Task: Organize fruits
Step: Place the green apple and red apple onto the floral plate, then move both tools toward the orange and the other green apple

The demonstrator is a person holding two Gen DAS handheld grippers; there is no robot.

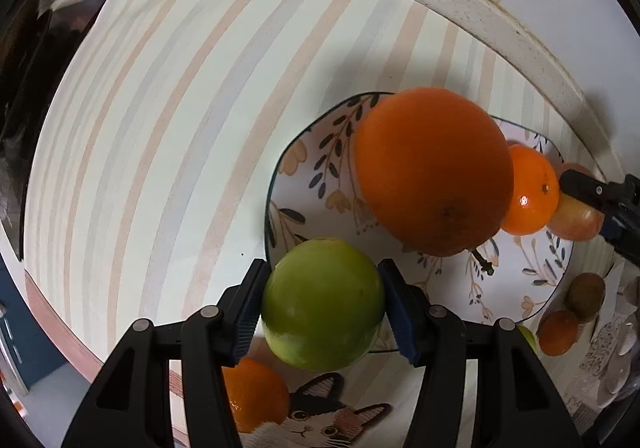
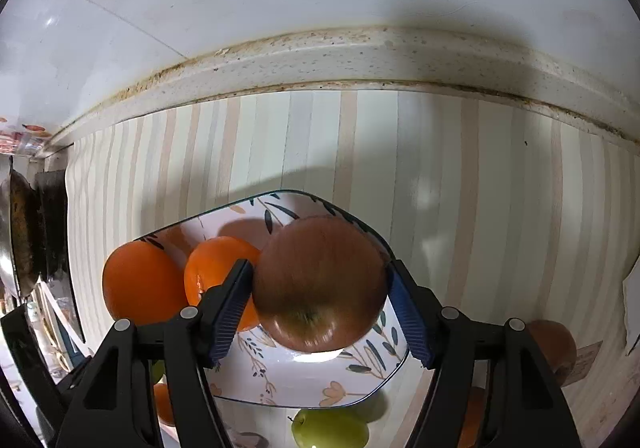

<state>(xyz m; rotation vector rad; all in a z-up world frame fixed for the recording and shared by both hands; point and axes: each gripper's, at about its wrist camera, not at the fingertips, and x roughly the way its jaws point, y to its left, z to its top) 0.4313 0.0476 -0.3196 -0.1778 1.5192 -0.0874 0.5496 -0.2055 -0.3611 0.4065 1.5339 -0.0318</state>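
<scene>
Gripping a green apple (image 1: 322, 304) in my left claw (image 1: 320, 302), I am holding it over the near rim of the floral plate (image 1: 308, 151), near the tabletop's (image 1: 160, 127) back edge. My right claw (image 2: 320, 284) is bracketing a red apple (image 2: 320, 284) over the plate beside two oranges (image 2: 142, 282); whether its pads are pressing, I cannot tell.

Pastel stripes of cream, peach and grey-blue across the table covering (image 1: 168, 127). Dark-rimmed white ceramic plate (image 1: 320, 151) painted with navy leaves and peach flowers. Glossy yellow-green round apple (image 1: 322, 302); deep orange large orange (image 1: 434, 171); brighter, shinier small tangerine (image 1: 534, 189). Reddish-brown streaked apple (image 2: 320, 284), yellower near the stem. Black gripper frames, blue ribbed pads (image 1: 248, 318). Speckled off-white counter edge (image 2: 360, 59). Tabby-and-white cat print (image 1: 316, 420) below.
</scene>
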